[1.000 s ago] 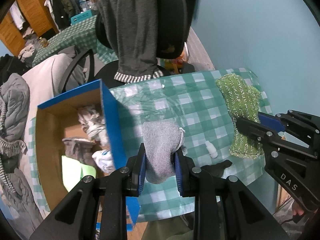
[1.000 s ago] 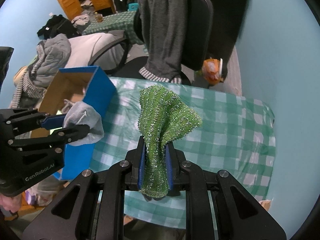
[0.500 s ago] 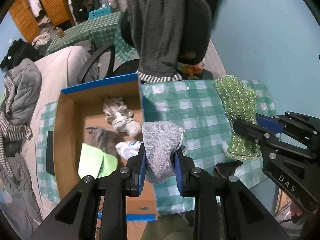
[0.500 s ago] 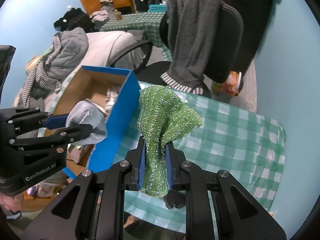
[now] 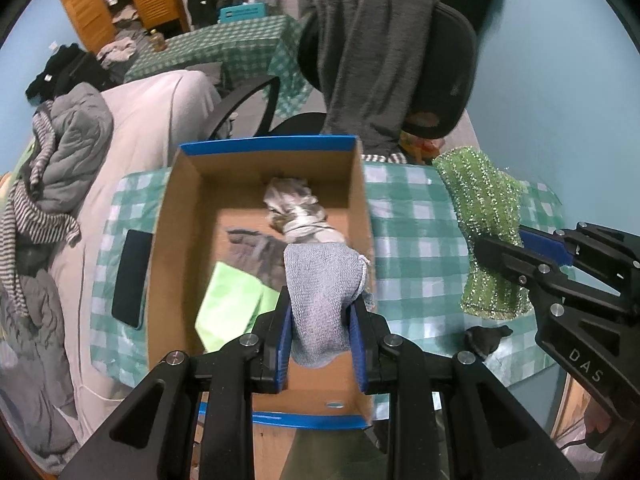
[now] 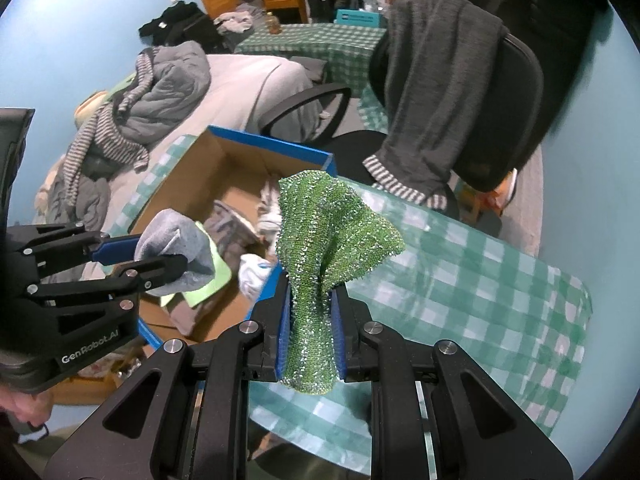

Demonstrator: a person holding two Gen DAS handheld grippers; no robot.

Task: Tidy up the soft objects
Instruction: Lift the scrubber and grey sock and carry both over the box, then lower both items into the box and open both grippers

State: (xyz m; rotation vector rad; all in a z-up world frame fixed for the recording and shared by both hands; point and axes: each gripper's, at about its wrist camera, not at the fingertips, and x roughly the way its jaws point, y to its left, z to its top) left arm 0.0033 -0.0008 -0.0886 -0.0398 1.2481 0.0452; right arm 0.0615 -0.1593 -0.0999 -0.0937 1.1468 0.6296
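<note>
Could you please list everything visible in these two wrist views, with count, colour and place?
Cardboard box: one, brown with blue rim, on the table.
Clothes in the box: several, grey, white and light green, loose on its floor.
Grey cloth: one, held over the box.
Green sparkly cloth: one, held above the table beside the box.
Tablecloth: one, green and white check, on the table.
Phone: one, black, on the tablecloth beside the box.
Office chair: one, black, behind the table, grey garment draped over it.
Left gripper: black and blue, clamped on the grey cloth.
Right gripper: black and blue, clamped on the green sparkly cloth.
</note>
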